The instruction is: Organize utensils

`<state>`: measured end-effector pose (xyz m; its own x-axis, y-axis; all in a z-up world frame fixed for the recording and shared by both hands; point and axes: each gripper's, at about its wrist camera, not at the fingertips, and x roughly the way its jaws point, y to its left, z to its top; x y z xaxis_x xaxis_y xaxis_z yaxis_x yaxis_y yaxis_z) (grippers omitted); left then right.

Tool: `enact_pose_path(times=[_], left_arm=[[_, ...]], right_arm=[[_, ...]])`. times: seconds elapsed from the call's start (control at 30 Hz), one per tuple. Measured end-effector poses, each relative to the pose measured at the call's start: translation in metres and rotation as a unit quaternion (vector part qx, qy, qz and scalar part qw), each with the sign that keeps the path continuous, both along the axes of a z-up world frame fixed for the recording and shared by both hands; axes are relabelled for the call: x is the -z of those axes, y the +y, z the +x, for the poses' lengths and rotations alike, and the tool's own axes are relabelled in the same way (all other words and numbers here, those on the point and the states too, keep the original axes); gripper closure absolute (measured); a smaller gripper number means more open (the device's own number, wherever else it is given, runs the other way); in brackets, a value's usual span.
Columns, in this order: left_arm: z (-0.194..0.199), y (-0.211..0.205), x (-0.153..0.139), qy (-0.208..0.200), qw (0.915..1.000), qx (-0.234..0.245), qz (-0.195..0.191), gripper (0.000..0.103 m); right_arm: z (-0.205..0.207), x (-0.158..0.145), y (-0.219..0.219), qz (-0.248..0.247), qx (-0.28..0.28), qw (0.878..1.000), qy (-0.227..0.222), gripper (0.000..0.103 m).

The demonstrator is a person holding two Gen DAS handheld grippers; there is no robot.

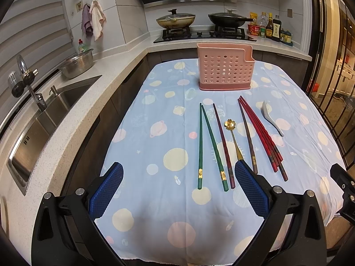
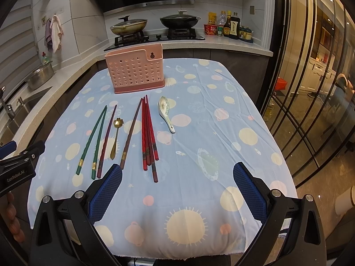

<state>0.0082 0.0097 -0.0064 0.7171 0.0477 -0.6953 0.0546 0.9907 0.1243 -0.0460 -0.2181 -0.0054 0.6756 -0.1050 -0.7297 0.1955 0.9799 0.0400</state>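
A pink perforated utensil holder point(image 1: 226, 68) point(image 2: 135, 71) stands at the far middle of the blue patterned tablecloth point(image 1: 159, 146) point(image 2: 210, 137). In front of it lie two green chopsticks point(image 1: 200, 146) point(image 2: 93, 137), a purple chopstick point(image 1: 223, 141) point(image 2: 107, 137), a gold flower spoon point(image 1: 233, 133) point(image 2: 116, 133), a brown chopstick point(image 1: 247, 135) point(image 2: 131, 133), several red chopsticks point(image 1: 261, 135) point(image 2: 148, 135) and a white ceramic spoon point(image 1: 271, 117) point(image 2: 166, 113). My left gripper point(image 1: 178, 168) hovers open near the table's front, holding nothing. My right gripper point(image 2: 177, 170) is open and empty too.
A counter with a sink point(image 1: 44, 119) and a steel colander point(image 1: 77, 63) runs along the left. Behind the table is a stove with two lidded pans point(image 1: 175, 20) point(image 2: 179, 20) and sauce bottles point(image 1: 270, 26). Glass doors point(image 2: 310, 88) line the right side.
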Motion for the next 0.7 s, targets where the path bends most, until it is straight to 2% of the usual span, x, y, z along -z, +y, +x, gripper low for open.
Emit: enact_pose_path(times=[0.37,0.53,0.7], left_arm=[[0.01,0.007,0.009,0.015,0.9999,-0.006,-0.006,0.007],[0.026,0.013,0.028,0.04,0.999,-0.01,-0.015,0.007],[0.045,0.013,0.056,0.065,0.9979,-0.005,-0.009,0.007]], right_arm=[[0.007,0.01,-0.007,0.001,0.005,1.0,0.008,0.007],[0.013,0.02,-0.012,0.005,0.012,1.0,0.018,0.007],[0.027,0.033,-0.019,0.011,0.016,0.999,0.03,0.007]])
